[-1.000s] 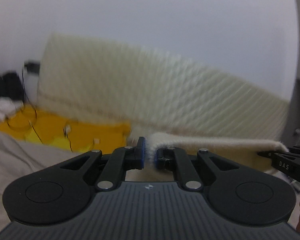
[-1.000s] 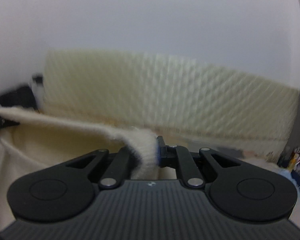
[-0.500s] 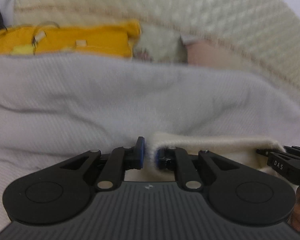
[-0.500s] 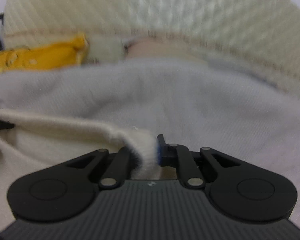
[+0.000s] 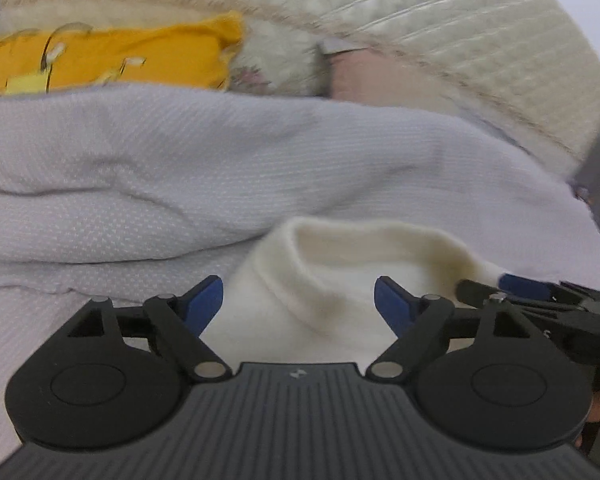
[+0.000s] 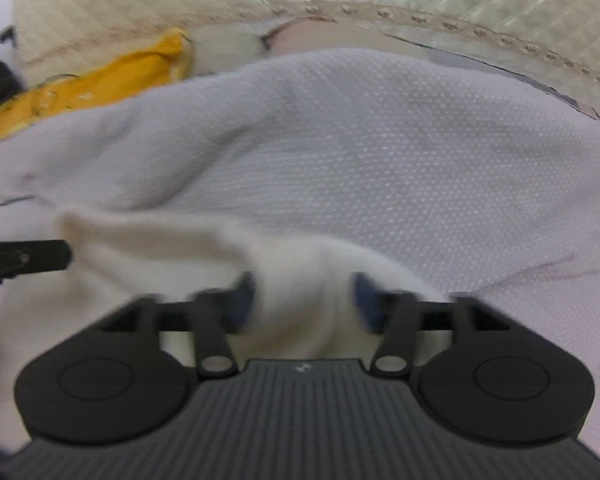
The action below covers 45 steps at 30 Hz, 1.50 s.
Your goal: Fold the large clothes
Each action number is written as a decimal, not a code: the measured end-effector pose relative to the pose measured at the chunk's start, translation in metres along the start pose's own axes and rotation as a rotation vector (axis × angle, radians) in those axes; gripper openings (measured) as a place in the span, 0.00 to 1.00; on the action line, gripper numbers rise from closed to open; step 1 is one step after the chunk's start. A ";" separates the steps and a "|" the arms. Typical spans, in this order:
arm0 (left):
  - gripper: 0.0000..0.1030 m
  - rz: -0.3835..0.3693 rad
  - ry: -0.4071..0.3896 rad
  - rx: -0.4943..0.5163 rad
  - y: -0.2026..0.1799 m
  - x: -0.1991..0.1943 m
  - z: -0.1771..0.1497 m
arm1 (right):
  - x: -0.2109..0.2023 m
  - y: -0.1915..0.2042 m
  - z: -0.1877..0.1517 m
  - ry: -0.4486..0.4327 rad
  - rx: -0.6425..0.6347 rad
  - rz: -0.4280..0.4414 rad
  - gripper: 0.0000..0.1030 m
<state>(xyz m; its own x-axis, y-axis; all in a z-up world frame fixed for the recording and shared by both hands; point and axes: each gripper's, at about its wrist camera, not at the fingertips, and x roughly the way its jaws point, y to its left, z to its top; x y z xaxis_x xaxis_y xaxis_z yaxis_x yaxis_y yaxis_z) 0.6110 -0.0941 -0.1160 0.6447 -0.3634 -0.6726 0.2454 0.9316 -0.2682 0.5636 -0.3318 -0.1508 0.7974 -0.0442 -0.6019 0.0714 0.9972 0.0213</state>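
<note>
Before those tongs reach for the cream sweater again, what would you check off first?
1. Left tongs open, sweater released: ok.
2. Right tongs open: ok, though blurred.
3. Cream sweater lying on the grey blanket: ok.
4. Sweater flat and smooth: not ok, its edge stands up in a fold.
5. Whole sweater in sight for choosing the next grip: cannot tell, only one end shows.

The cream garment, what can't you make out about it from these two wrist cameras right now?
- Its full shape: in both views the cream garment runs under the camera housing, so sleeves and hem are hidden.
- Right wrist view: motion blur smears the cloth at the right gripper.
- Left gripper: open, cloth lies loose between.
</note>
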 end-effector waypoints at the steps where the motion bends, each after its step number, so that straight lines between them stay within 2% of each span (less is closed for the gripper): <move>1: 0.84 0.008 -0.012 0.022 -0.007 -0.014 -0.002 | -0.011 0.002 0.002 -0.007 -0.002 0.011 0.65; 4: 0.84 0.010 -0.052 0.067 -0.028 -0.063 -0.009 | -0.058 0.009 -0.001 -0.049 0.001 0.036 0.65; 12: 0.84 -0.025 -0.174 0.062 -0.056 -0.212 -0.046 | -0.198 0.026 -0.022 -0.159 0.000 0.090 0.65; 18: 0.84 -0.034 -0.224 0.033 -0.058 -0.306 -0.103 | -0.295 0.041 -0.061 -0.200 -0.023 0.116 0.65; 23: 0.84 -0.026 -0.238 -0.034 -0.042 -0.355 -0.159 | -0.355 0.052 -0.109 -0.235 -0.041 0.149 0.65; 28: 0.83 0.015 -0.209 -0.140 -0.008 -0.363 -0.217 | -0.379 0.060 -0.159 -0.241 -0.047 0.171 0.65; 34: 0.82 0.108 -0.119 -0.256 0.038 -0.340 -0.274 | -0.368 0.064 -0.210 -0.177 0.008 0.212 0.65; 39: 0.75 0.129 -0.035 -0.390 0.072 -0.306 -0.289 | -0.343 0.072 -0.236 -0.126 0.016 0.216 0.65; 41: 0.69 0.160 -0.022 -0.399 0.079 -0.293 -0.291 | -0.331 0.071 -0.241 -0.104 0.029 0.230 0.65; 45: 0.63 0.209 -0.011 -0.441 0.088 -0.271 -0.291 | -0.312 0.070 -0.248 -0.077 0.027 0.236 0.64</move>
<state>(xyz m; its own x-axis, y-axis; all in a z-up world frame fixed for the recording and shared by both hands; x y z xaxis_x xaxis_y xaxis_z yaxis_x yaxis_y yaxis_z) 0.2474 0.0840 -0.1578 0.6559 -0.1665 -0.7362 -0.2186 0.8917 -0.3964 0.1705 -0.2331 -0.1596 0.8371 0.1847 -0.5149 -0.1073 0.9784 0.1765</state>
